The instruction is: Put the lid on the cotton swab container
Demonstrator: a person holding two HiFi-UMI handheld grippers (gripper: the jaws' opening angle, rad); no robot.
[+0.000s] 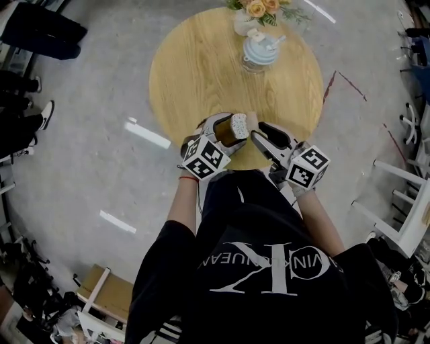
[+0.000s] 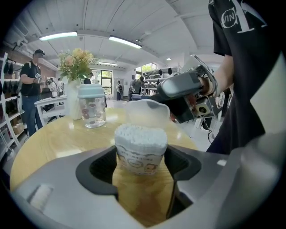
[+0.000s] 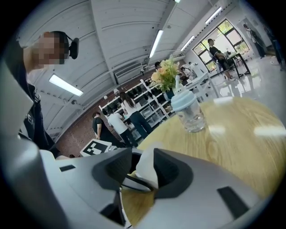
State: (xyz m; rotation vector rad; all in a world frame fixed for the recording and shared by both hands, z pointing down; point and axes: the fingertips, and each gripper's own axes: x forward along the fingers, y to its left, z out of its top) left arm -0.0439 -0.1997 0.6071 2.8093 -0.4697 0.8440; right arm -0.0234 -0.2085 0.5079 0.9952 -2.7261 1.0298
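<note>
The cotton swab container (image 2: 140, 152), a small clear tub packed with white swabs, stands on the round wooden table (image 1: 195, 67) near its front edge. My left gripper (image 2: 141, 166) is shut on it. In the head view the container (image 1: 235, 127) sits in the left gripper (image 1: 230, 132), with the right gripper (image 1: 255, 132) just to its right. The translucent white lid (image 3: 145, 169) is pinched on edge in my right gripper (image 3: 142, 173). From the left gripper view the lid (image 2: 147, 112) hovers just behind and above the swabs, apart from the tub.
A glass jar with a pale blue lid (image 1: 259, 52) stands at the table's far side, beside a white vase of flowers (image 1: 257, 9). Several people and shelving racks (image 3: 134, 112) fill the room behind. A white chair (image 1: 406, 201) is at the right.
</note>
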